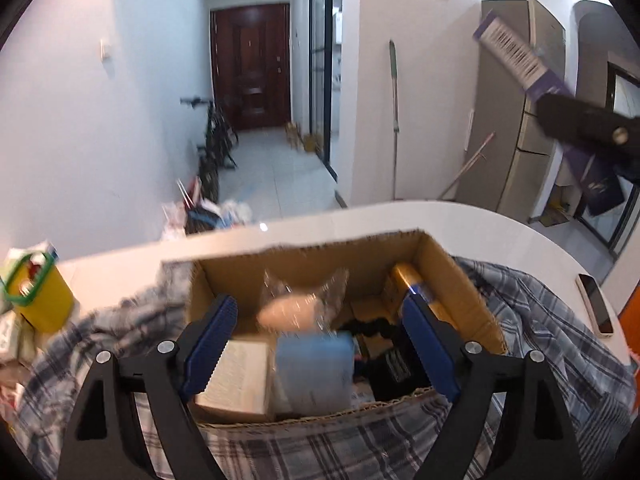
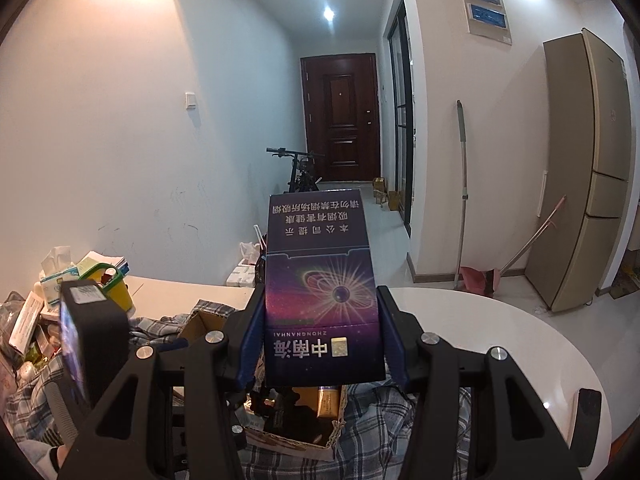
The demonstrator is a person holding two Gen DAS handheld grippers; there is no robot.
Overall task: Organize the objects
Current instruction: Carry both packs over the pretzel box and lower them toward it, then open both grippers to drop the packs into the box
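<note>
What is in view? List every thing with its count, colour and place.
Cardboard box: one, brown, open, on the checked cloth.
Checked cloth: one, blue-grey, spread under the box.
Table: one, white, under the cloth.
Blue packet: one, inside the box.
White packet: one, inside the box, left of the blue one.
Gold packet: one, inside the box at its right wall.
Purple carton: one, clamped in the right gripper above the box.
Yellow basket: one, green handle, on the table at left.
Phone: one, on the table at right.
Fridge: one, beige, by the right wall.
Left gripper: open, over the box.
Right gripper: shut on the carton.
</note>
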